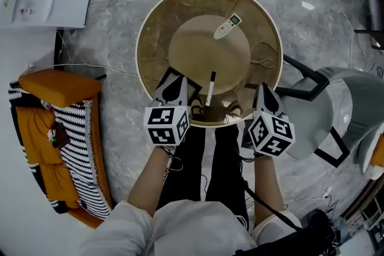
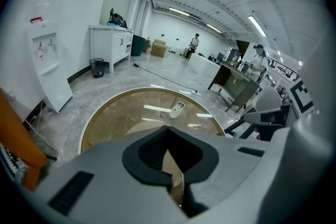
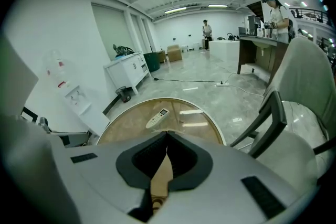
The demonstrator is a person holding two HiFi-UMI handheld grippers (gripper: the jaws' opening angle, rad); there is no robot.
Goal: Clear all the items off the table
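Head view. Round glass table (image 1: 144,27) on a pale stone floor. A white remote (image 1: 228,26) lies in the far half of the tabletop, right of centre, at a slant. A black pen (image 1: 210,89) with a white end lies near the near edge, about mid-width, running far to near. The left gripper (image 1: 174,86) is above the near edge, just left of the pen. The right gripper (image 1: 264,96) is above the near-right edge, well apart from the pen. Neither touches an item. A grey chair (image 1: 336,111) stands right of the table; orange and striped cushions (image 1: 60,129) lie to its left.

Left gripper view. Left gripper (image 2: 168,129): jaws together at the tips, nothing between them. Beyond the tips the table rim (image 2: 105,113) curves round. The remote (image 2: 178,109) sits toward the far edge, well clear of the jaws.

Right gripper view. Right gripper (image 3: 167,135): jaws together at the tips, empty. The remote (image 3: 157,118) lies ahead on the tabletop, slightly left of the jaw line and apart from it. The chair (image 3: 299,92) is off the table's right edge.
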